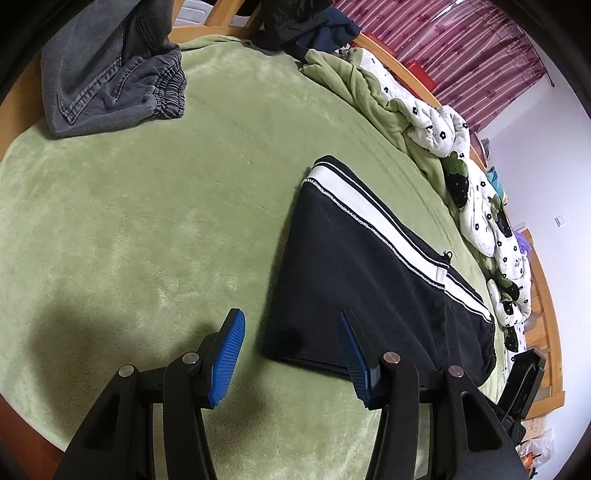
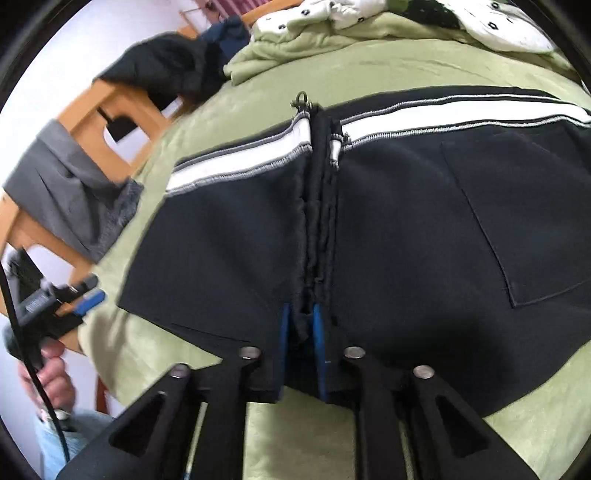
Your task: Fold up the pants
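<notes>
Black pants with a white side stripe (image 1: 354, 258) lie folded on a green blanket (image 1: 166, 221). In the right wrist view the pants (image 2: 406, 221) fill the middle, with a bunched fold line running up the centre. My right gripper (image 2: 301, 332) is shut on this bunched black fabric at the near edge. My left gripper (image 1: 291, 332) is open and empty, hovering over the blanket at the pants' near left corner. It also shows at the left in the right wrist view (image 2: 86, 295), held by a hand.
Grey jeans (image 1: 110, 74) lie at the far left of the bed. A rumpled green and white flowered quilt (image 1: 443, 147) runs along the right side. Dark clothes (image 1: 295, 22) hang over the wooden bed frame (image 2: 103, 110). Red curtains (image 1: 461, 48) hang behind.
</notes>
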`<state>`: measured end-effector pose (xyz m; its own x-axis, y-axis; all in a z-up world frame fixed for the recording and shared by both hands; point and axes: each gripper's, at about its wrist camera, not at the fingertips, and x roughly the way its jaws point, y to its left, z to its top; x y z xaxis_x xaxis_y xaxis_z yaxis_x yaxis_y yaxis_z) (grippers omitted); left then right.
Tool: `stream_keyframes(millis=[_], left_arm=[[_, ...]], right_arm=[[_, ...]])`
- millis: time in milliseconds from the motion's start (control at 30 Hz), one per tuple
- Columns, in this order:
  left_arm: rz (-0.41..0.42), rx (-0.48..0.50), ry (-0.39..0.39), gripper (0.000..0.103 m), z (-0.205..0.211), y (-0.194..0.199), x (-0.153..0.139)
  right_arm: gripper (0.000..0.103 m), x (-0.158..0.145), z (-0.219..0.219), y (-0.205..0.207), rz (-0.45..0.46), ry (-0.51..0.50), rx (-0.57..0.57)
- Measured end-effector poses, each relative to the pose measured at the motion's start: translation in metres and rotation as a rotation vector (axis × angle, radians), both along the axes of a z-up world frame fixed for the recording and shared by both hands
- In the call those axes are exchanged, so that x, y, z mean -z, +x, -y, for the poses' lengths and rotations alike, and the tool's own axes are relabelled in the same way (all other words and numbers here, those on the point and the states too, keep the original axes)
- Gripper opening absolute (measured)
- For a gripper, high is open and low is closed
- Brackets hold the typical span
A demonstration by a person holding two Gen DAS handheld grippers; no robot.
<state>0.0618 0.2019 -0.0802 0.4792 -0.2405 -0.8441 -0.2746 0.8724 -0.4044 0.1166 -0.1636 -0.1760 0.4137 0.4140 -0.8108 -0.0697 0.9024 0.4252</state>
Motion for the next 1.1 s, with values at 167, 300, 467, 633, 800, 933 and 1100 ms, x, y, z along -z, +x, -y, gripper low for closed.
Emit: stream_keyframes(millis=[167,300,467,633,800,933,1100], left_arm=[[-0.006,0.011,0.007,0.049,0.001,0.003,0.002],[-0.029,0.02,0.01,0.049,0.001,0.006,0.008],[-0.027,0.016,0.02,0.049,0.0,0.007,0.007],[-0.038,0.023,0.026,0.049,0.0,0.007,0.012],[-0.057,0.048,0.039,0.049,0.009,0.011,0.016],[-0.054,0.063,0.05,0.049,0.013,0.013,0.016],[-0.101,0.077,0.037,0.049,0.018,0.017,0.034]], right_arm=[[0.044,-0.01,-0.009,0.024,0.057,-0.044,0.008],[0.044,0.019,-0.014,0.049,-0.035,-0.048,0.028],[0.012,-0.003,-0.021,0.047,0.087,-0.077,-0.025],[0.012,0.0,0.002,0.05,0.041,-0.01,0.058],[0.023,0.006,-0.016,0.043,0.056,-0.146,0.021],[0.028,-0.028,-0.007,0.019,0.161,-0.116,0.047],[0.037,-0.01,-0.024,0.007,0.1,-0.215,-0.027]])
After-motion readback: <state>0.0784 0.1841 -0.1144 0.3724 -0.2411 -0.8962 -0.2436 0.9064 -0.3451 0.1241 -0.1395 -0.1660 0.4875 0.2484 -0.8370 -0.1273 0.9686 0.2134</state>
